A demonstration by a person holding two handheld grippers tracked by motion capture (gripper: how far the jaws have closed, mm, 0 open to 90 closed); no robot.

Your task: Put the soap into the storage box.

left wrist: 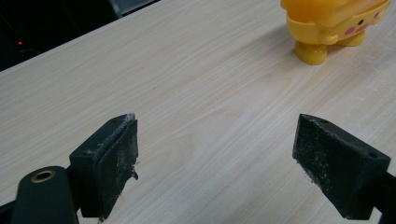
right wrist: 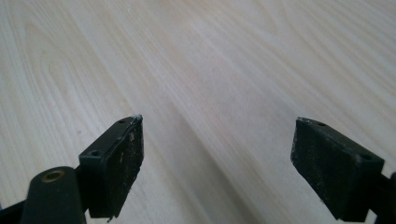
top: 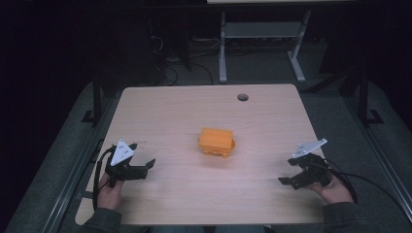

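The yellow toy [top: 216, 141] stood mid-table [top: 184, 194], well apart from both tongs, the left gripper [top: 141, 165] and right gripper [top: 291, 171] each gaping empty at its side, apparently poised to begin.

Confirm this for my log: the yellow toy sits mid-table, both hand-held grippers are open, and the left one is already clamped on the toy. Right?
Not quite. The left hand-held gripper holds nothing; the left gripper view shows its jaws apart over bare table, short of the yellow toy. The right hand-held gripper is open too.
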